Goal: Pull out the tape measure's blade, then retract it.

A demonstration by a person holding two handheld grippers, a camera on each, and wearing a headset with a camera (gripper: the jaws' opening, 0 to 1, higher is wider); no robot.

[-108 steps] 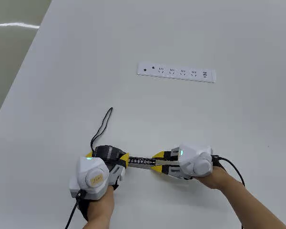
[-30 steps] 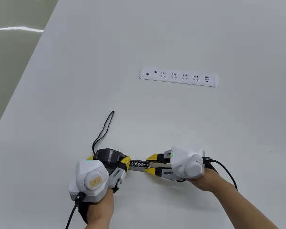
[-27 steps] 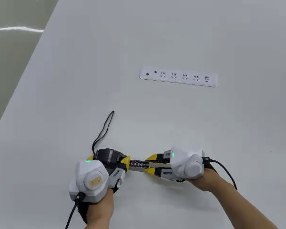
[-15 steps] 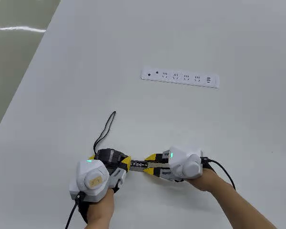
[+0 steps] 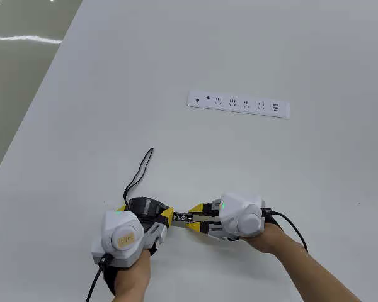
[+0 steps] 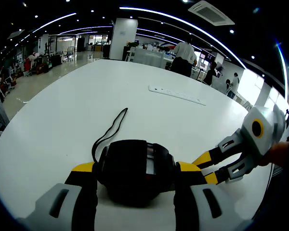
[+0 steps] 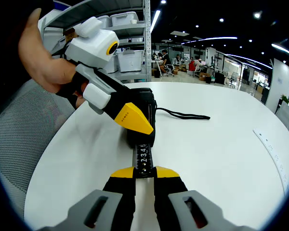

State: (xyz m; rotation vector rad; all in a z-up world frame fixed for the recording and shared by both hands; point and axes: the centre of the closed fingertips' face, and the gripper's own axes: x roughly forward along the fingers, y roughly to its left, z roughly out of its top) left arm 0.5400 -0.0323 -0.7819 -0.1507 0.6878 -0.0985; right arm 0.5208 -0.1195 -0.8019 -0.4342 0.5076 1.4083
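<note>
Black plastic is what your left hand-held gripper (image 6: 135,169) is clamped on: the case of the tape measure (image 5: 143,206), which rests on the white tabletop (image 5: 176,63) close in front of you. The two yellow-tipped jaws press in on opposite sides of the case. That hold looks meant to anchor it, so that a pull on the tape moves the tape and not the whole case.

Your right hand-held gripper (image 7: 144,172) faces the left one from just beside it, and its jaws are pressed together on the blade (image 7: 143,153), one yellow tip on each side of it. Only a short run of blade is out: the numerals 2 to 5 read between the mouth of the case and your jaw tips. With so little showing, you are either at the start of the draw or at the close of the return; this moment alone does not say which.

The two grippers line up along the blade, nearly nose to nose. That seems deliberate, since a straight line out of the mouth lets the blade slide without twisting or kinking. If you are feeding it back, guide it at that same angle and don't let it snap home.

The black wrist strap (image 7: 185,115) trails loose from the far side of the case, away from the blade's path, so it should not foul the draw. A white power strip (image 5: 238,104) lies well apart, farther up the tabletop, and plays no part here.
</note>
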